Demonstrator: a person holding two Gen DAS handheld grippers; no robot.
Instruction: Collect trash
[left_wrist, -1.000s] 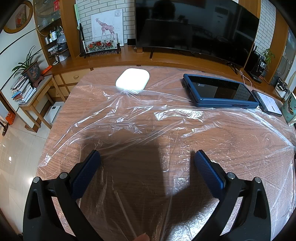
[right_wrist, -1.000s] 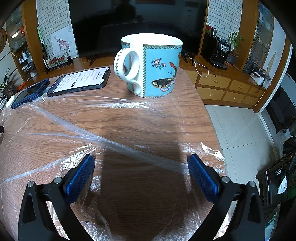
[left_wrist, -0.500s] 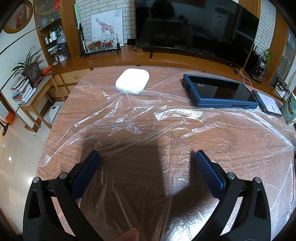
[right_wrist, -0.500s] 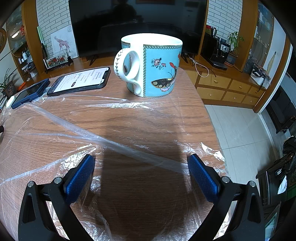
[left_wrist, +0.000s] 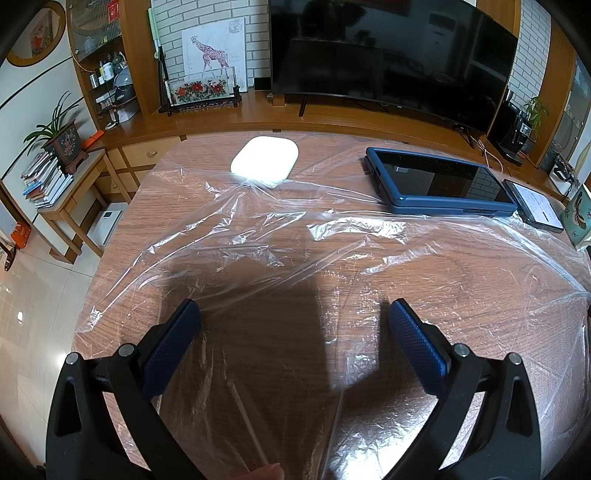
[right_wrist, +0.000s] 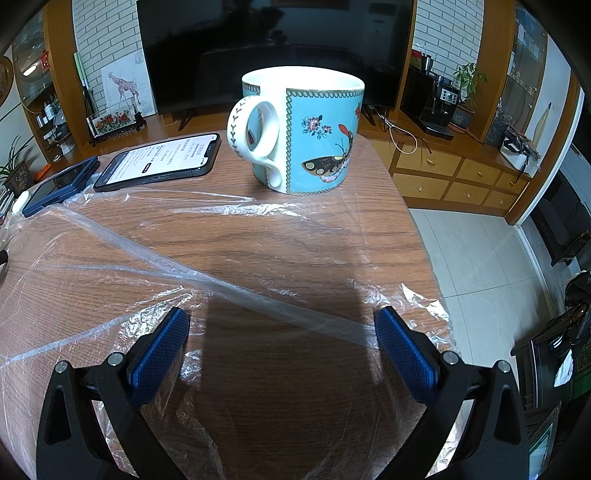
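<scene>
A large sheet of clear, crinkled plastic wrap (left_wrist: 332, 251) lies spread over the wooden table (left_wrist: 122, 236); it also shows in the right wrist view (right_wrist: 229, 284), with a raised fold running diagonally. My left gripper (left_wrist: 293, 317) is open and empty, low over the sheet near the table's left front. My right gripper (right_wrist: 282, 325) is open and empty, low over the sheet's right end. A thin white stick (left_wrist: 247, 424) lies under the left gripper, with a fingertip at the bottom edge.
A white case (left_wrist: 264, 158), a blue-cased tablet (left_wrist: 439, 184) and a phone (left_wrist: 535, 205) sit at the far side. A blue butterfly mug (right_wrist: 303, 129) stands ahead of the right gripper, next to the phone (right_wrist: 162, 160). The table's right edge drops to tiled floor (right_wrist: 476, 251).
Both grippers stay still and open. A fingertip at the bottom edge of the left wrist view has shifted slightly.
</scene>
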